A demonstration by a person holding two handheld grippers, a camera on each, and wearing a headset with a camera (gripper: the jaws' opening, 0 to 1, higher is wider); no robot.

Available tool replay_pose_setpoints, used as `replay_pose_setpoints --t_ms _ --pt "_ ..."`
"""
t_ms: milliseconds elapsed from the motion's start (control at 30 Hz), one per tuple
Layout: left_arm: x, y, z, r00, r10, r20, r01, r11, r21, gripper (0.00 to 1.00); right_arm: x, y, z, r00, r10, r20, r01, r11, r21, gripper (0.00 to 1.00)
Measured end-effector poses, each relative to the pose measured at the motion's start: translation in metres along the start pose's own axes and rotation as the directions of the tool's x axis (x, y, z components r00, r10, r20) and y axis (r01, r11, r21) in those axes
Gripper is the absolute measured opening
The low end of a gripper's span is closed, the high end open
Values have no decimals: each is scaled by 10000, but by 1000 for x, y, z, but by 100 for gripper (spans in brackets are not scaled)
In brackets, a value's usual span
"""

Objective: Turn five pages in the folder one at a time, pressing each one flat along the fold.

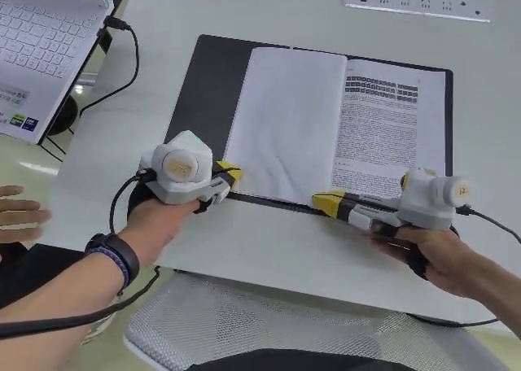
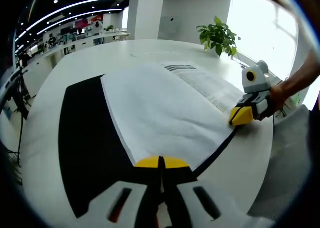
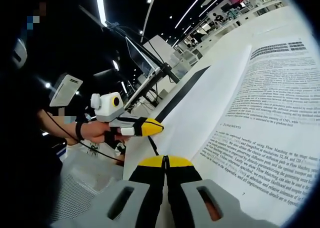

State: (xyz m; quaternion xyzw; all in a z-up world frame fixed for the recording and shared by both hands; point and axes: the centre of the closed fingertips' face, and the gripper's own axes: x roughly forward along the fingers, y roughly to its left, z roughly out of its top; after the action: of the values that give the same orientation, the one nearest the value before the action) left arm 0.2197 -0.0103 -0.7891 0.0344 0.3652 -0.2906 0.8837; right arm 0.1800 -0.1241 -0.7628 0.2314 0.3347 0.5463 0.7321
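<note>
Left tongs (image 1: 230,174) cover folder's (image 1: 203,86) near corner.

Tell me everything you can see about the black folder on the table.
The black folder lies open and flat on the white table. Its left inside cover is bare. A blank, slightly rumpled page lies left of the fold, a printed page right of it. The shut left gripper sits at the blank page's lower corner, the shut right gripper at the fold's near end.
</note>
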Motion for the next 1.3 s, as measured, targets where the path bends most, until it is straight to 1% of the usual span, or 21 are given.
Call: replay_pose_setpoints --t_ms 133,300,367,433,467,533,600,700,733,800,900,933,1000,1033,1067,1133,1167,1200,1233,1267,1300 --pt "0 0 0 10000 -1 -56 1 10000 24 0 0 0 0 10000 -94 -1 94 9998 158 0" --pt "0 0 0 9999 -22 -100 23 10000 46 0 -1 1 0 9996 -220 -160 227 9987 462 0" --pt "0 1 0 9999 -63 -131 62 9999 -94 0 -1 2 0 9993 -346 -135 354 9971 670 0" --pt "0 0 0 9997 -147 -188 140 9992 -382 0 -2 2 0 9990 -437 -73 441 9964 730 0" --pt "0 0 0 9997 -156 -198 148 9990 -421 0 -3 3 0 9989 -469 -74 473 9960 763 0" --pt "-1 -4 0 9993 -264 -254 252 9986 -467 3 -5 4 1 9985 -536 -60 539 9953 804 4" --pt "-2 -9 1 9988 -372 -312 358 9983 -470 8 -8 6 4 9976 -687 32 683 9953 680 11" --pt "-1 -12 0 9981 -500 -365 480 9974 -533 14 -15 8 8 9954 -957 62 954 9945 429 18" --pt "-1 -13 0 9978 -524 -395 499 9967 -635 16 -18 8 8 9945 -1043 25 1042 9938 392 19" --pt "-4 -16 2 9976 -570 -382 541 9960 -710 18 -25 0 9 9908 -1355 9 1354 9907 155 22" --pt "-9 -21 7 9977 -576 -361 555 9967 -589 22 -36 -6 13 9847 -1741 44 1742 9847 -70 29" --pt "-11 -22 9 9977 -598 -313 580 9967 -560 23 -41 -11 14 9801 -1981 73 1983 9799 -235 31" --pt "-13 -24 13 9977 -627 -254 616 9971 -444 25 -50 -16 17 9726 -2321 102 2324 9711 -537 35" --pt "-16 -26 16 9980 -596 -230 588 9977 -329 26 -54 -16 18 9710 -2389 118 2392 9693 -578 37" --pt "-18 -27 18 9981 -584 -209 578 9979 -278 27 -59 -19 20 9661 -2577 168 2583 9633 -728 39" --pt "-23 -29 23 9982 -595 -98 592 9980 -230 29 -67 -21 22 9601 -2793 145 2793 9553 -965 43" --pt "-26 -29 26 9984 -570 -42 569 9983 -160 30 -73 -22 24 9554 -2950 157 2947 9483 -1178 44" --pt "-27 -30 27 9984 -569 -2 569 9983 -116 31 -75 -22 25 9538 -3001 170 2998 9458 -1251 45" --pt "-29 -30 29 9984 -571 40 571 9983 -79 32 -81 -23 28 9491 -3138 258 3143 9391 -1393 46" --pt "-31 -31 30 9983 -572 72 573 9984 -40 33 -85 -22 30 9470 -3195 326 3208 9364 -1424 47" --pt "-35 -32 31 9980 -621 87 620 9980 112 34 -92 -23 33 9427 -3303 477 3338 9320 -1413 48"
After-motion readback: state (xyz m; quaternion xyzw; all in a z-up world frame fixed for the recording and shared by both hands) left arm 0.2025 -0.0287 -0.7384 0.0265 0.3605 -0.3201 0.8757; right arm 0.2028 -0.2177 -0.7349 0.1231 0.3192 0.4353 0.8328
